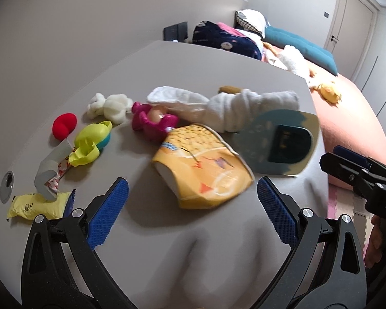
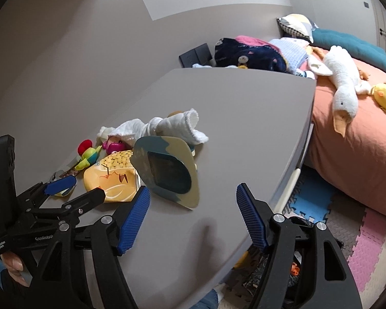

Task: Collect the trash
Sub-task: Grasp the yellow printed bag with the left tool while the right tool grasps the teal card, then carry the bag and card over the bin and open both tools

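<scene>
A crumpled yellow snack bag [image 1: 203, 167] lies on the grey table [image 1: 167, 244], just ahead of my open left gripper [image 1: 193, 206]; it also shows in the right wrist view [image 2: 110, 182]. A small yellow wrapper [image 1: 36, 206] and a grey and red wrapper [image 1: 51, 172] lie at the left. A blue and cream card package [image 1: 278, 144] rests to the right of the bag, and also shows in the right wrist view [image 2: 167, 170]. My right gripper [image 2: 193, 221] is open and empty above the table's near right part. The left gripper [image 2: 61, 193] shows at the left of the right wrist view.
Toys lie on the table: a red ball [image 1: 64, 126], a green toy [image 1: 90, 141], a pink toy [image 1: 151, 121], a white plush [image 1: 108, 108] and white cloths [image 1: 231, 108]. A bed [image 2: 360, 154] with plush animals stands to the right. A black bag [image 2: 270, 278] sits below the table's edge.
</scene>
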The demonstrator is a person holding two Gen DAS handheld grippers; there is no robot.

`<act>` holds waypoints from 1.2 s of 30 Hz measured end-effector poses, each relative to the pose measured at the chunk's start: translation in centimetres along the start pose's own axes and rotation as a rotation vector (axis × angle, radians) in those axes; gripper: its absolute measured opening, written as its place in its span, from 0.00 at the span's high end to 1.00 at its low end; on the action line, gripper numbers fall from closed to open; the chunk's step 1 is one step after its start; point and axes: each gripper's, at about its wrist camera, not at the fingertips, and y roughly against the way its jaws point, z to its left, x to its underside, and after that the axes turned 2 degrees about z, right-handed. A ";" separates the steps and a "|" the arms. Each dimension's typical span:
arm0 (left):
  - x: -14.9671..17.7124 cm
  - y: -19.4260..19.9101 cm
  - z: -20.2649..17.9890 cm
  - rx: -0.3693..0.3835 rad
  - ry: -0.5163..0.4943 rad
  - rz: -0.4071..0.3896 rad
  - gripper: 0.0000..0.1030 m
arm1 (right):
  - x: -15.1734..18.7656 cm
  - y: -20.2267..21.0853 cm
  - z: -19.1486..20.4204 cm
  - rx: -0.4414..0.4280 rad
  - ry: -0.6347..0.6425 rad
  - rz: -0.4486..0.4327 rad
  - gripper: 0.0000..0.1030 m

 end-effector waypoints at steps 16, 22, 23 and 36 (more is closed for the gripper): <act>-1.6 -4.5 2.6 0.075 0.013 0.052 0.06 | -1.8 -5.7 1.3 -0.056 0.021 0.039 0.31; -1.6 -4.8 2.9 0.133 0.013 0.048 0.19 | -2.1 -6.9 1.6 -0.085 0.039 0.041 0.34; -1.5 -4.8 2.8 0.147 0.014 0.045 0.24 | -2.1 -7.0 1.7 -0.088 0.045 0.042 0.38; -1.1 -2.8 2.5 0.156 0.068 -0.026 0.56 | -1.3 -5.8 2.0 -0.147 0.015 0.021 0.45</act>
